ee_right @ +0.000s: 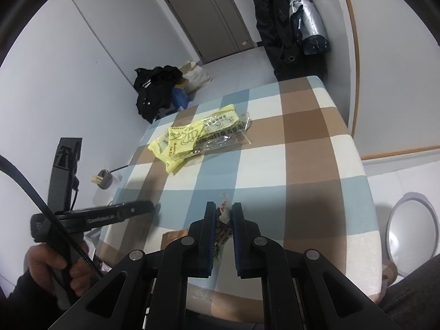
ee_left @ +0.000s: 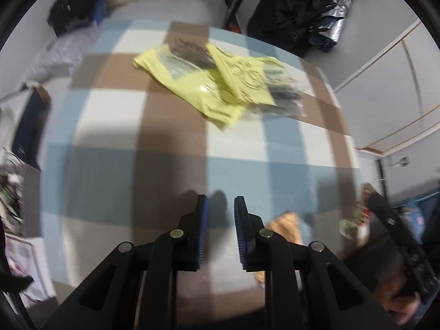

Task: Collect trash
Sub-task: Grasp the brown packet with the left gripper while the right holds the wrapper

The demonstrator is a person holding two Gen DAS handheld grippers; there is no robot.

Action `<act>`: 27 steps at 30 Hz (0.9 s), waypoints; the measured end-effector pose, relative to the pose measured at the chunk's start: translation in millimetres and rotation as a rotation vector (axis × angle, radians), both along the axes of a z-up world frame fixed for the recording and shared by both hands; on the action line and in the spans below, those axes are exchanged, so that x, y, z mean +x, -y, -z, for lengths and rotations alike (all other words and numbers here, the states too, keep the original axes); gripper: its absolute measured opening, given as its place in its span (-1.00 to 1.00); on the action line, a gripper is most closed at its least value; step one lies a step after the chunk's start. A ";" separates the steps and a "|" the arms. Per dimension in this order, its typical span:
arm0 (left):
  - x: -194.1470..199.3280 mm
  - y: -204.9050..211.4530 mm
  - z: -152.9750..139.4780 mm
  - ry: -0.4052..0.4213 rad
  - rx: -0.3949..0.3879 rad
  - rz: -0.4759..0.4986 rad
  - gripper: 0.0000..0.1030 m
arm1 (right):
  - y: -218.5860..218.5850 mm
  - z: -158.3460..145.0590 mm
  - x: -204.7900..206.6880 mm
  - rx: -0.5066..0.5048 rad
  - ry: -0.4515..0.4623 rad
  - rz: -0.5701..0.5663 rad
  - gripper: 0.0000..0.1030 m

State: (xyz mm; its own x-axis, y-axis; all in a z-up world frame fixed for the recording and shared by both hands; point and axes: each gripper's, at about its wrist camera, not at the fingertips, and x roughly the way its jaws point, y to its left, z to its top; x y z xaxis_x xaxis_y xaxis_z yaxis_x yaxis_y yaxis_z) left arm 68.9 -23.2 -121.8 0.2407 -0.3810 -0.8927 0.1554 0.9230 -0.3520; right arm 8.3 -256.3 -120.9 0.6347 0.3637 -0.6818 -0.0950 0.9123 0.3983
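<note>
1. Your right tool (ee_right: 222, 206) is clamped on a small printed wrapper (ee_right: 222, 221), which sits pinched between its blue pads and pokes up just past the tips.
2. Your left tool (ee_left: 220, 202) has its jaws a narrow gap apart, with nothing between them; only the checked cloth shows in the gap.
3. From the right wrist view, your left tool (ee_right: 148, 206) reaches in from the left edge of the surface (ee_right: 308, 143), held by your left hand (ee_right: 52, 268).
4. The yellow plastic bag (ee_right: 181, 137) lies crumpled on the far half of the surface, well apart from both tools, with a clear printed wrapper (ee_right: 225, 133) touching it on its right side.
5. A brown paper scrap (ee_left: 286, 227) lies on the surface just beside your left tool's right finger.
6. A round grey bin (ee_right: 412, 231) stands on the floor at the right of the surface.
</note>
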 end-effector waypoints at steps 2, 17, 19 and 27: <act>-6.9 5.2 -0.3 -0.016 -0.001 0.013 -0.12 | 2.9 -1.1 0.4 0.003 0.006 0.014 -0.80; -46.5 89.1 16.2 0.027 0.210 0.257 0.75 | 24.2 -9.1 0.4 0.055 0.045 0.071 -0.80; -49.8 99.7 20.2 0.046 0.264 0.281 0.80 | 27.2 -9.7 -0.5 0.062 0.047 0.079 -0.80; -53.6 119.0 29.4 0.082 0.346 0.324 0.80 | 39.7 -12.2 -2.9 0.074 0.054 0.105 -0.80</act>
State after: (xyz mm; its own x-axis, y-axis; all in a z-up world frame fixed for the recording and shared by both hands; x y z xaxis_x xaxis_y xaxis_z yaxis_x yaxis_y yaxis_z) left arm 15.3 -142.2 -151.2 0.2333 -0.1320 -0.9634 0.4688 0.8833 -0.0075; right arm 5.4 -296.0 -108.7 0.7068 0.3417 -0.6194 -0.0241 0.8867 0.4617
